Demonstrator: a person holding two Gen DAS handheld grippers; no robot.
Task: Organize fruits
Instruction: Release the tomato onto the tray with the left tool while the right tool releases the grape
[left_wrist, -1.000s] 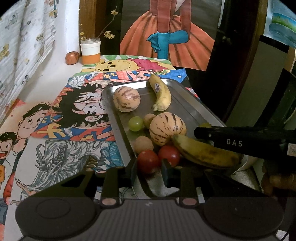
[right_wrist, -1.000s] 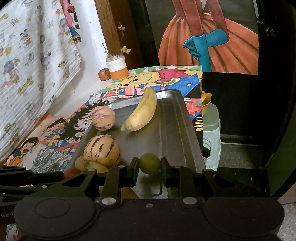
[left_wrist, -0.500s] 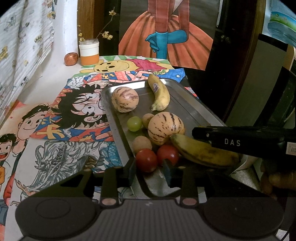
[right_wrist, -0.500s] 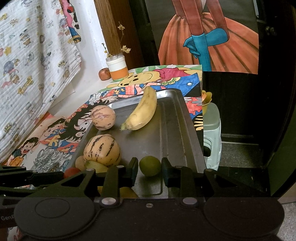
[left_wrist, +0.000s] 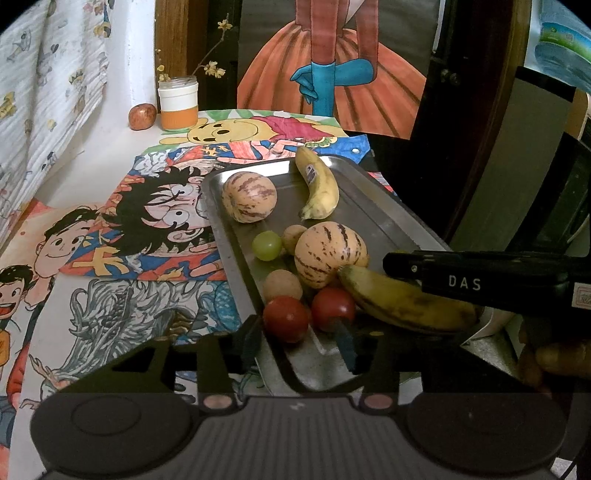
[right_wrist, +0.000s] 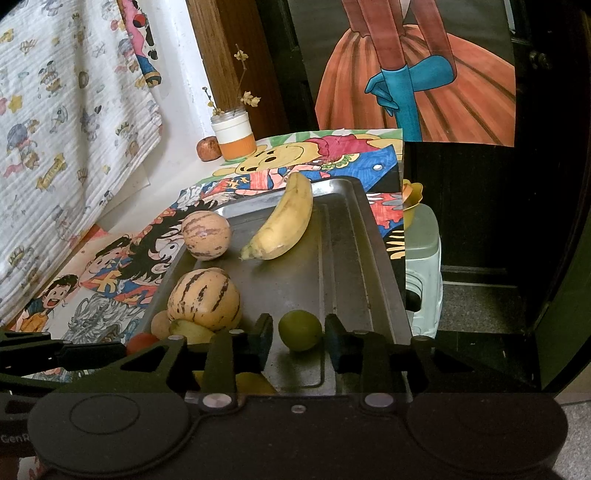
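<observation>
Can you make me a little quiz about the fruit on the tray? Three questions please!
1. How many bananas lie on the metal tray?
2. True or false: the right gripper has its fingers squeezed shut on the green fruit.
3. Which fruit sits just ahead of the left gripper? A) a striped melon B) a red tomato C) a banana

Key
1. Two: a yellow banana and a spotted banana.
2. False. The fingers are open, with a gap on each side of the fruit.
3. B, the red tomato.
</observation>
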